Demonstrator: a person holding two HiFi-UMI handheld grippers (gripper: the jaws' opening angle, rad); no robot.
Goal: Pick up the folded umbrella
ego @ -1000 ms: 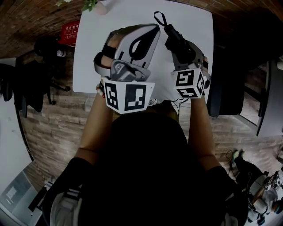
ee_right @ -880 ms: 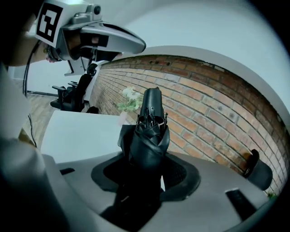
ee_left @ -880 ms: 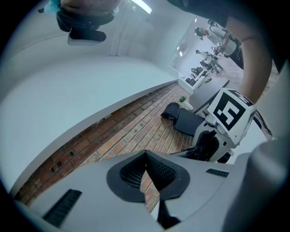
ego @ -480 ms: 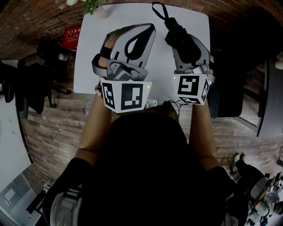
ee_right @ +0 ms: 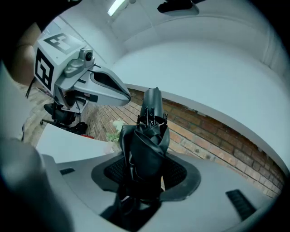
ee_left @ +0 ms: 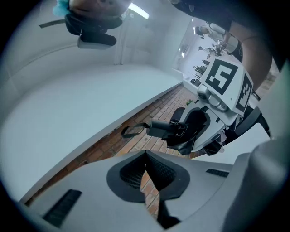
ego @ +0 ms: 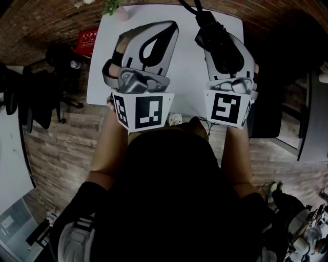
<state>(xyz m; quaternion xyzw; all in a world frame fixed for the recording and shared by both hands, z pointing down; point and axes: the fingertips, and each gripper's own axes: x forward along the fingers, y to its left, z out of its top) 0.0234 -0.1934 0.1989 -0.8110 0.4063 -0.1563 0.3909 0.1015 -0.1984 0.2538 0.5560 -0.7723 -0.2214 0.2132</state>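
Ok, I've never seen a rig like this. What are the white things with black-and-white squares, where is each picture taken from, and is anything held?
There is no robot: a person holds a two-jaw gripper in each hand, and the marker cubes are part of those grippers. The head view looks down from the person's head onto a white table with a plant at its far corner. The other two pictures come from cameras riding on the grippers, looking along the jaws. The left gripper is shut with nothing in it. The right gripper is clamped on the black folded umbrella.
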